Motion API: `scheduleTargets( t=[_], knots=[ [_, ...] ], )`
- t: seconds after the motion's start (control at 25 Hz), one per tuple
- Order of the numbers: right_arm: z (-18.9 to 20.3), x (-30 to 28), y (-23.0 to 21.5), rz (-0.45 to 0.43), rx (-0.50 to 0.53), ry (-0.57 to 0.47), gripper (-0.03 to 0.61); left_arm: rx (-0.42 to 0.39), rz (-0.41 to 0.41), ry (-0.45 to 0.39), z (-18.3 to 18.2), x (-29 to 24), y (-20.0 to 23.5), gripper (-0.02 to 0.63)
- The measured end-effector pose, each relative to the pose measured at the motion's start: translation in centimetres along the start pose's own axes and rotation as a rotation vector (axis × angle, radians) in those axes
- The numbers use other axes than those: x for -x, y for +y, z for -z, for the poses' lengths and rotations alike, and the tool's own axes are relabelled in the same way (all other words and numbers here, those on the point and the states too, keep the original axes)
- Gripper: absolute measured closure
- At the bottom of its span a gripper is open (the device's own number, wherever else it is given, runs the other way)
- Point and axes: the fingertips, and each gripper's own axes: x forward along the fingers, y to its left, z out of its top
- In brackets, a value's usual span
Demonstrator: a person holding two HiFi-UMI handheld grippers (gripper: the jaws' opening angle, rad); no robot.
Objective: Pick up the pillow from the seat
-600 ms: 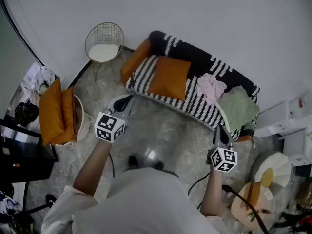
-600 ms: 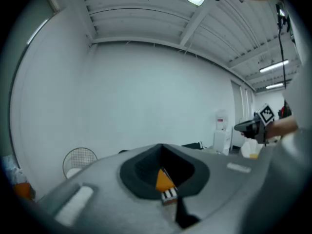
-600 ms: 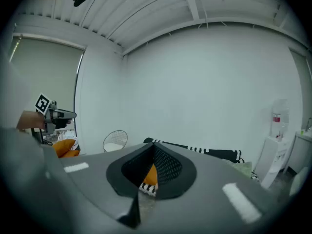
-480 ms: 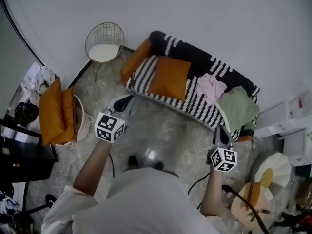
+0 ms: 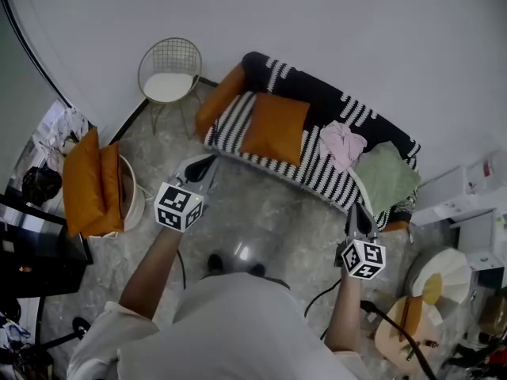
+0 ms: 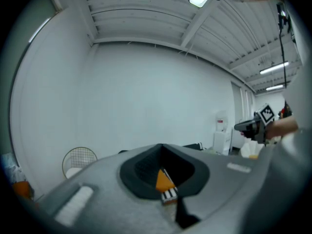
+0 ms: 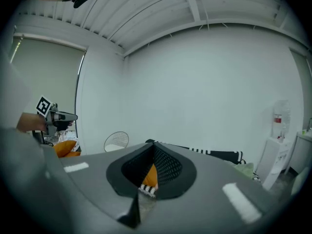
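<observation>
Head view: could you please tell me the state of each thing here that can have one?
Left tool: shut, empty.
Right tool: shut, empty.
Orange pillow: lying on the sofa seat, untouched.
Second orange pillow: leaning against the sofa's armrest.
Pink cloth: crumpled on the seat.
Green cloth: crumpled at the seat's end.
Wire chair: upright, unoccupied.
</observation>
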Motion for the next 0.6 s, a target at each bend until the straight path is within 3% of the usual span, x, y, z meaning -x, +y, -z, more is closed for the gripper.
scheduleTargets(
  t=[0.6],
  knots=[
    [0.0, -0.6, 4.2, 0.035, -0.046, -0.006, 0.574, 0.007, 0.034, 0.008, 1.1, 2.1, 3.2, 0.614]
  ],
)
